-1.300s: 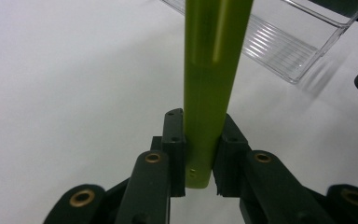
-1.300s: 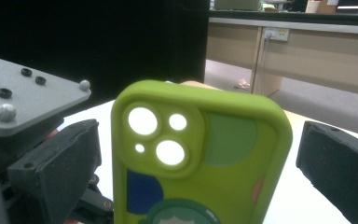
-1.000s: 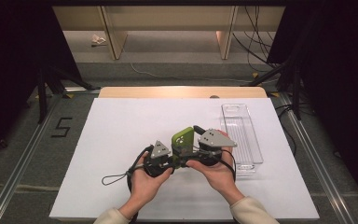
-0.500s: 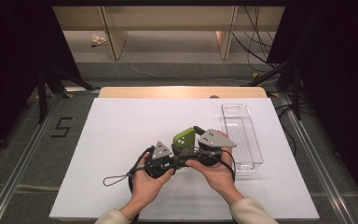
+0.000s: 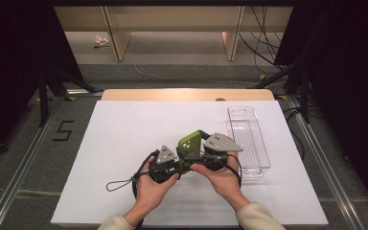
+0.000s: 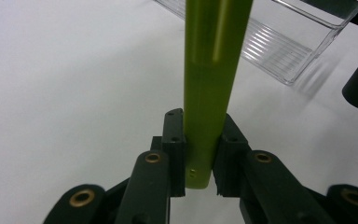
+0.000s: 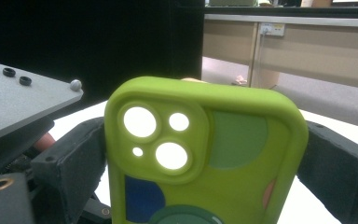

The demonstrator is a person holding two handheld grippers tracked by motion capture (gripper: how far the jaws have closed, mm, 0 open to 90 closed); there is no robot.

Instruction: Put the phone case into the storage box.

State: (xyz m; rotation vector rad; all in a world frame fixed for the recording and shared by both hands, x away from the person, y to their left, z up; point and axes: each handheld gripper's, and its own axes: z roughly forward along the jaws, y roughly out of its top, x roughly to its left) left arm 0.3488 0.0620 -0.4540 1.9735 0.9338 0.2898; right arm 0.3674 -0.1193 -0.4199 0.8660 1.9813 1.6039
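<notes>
Phone case [image 5: 189, 142] — green, raised above the white table [image 5: 124, 143] beside the clear tray [image 5: 263, 158] — sits clamped by its thin edge in my left gripper [image 6: 198, 179], while my right gripper [image 7: 205, 158] straddles its width, jaws just closing, apparently for a handover.

I can read one sign from here: a black "5" [image 5: 64, 130] marked on the grey floor [image 5: 24, 143] left of my table
</notes>
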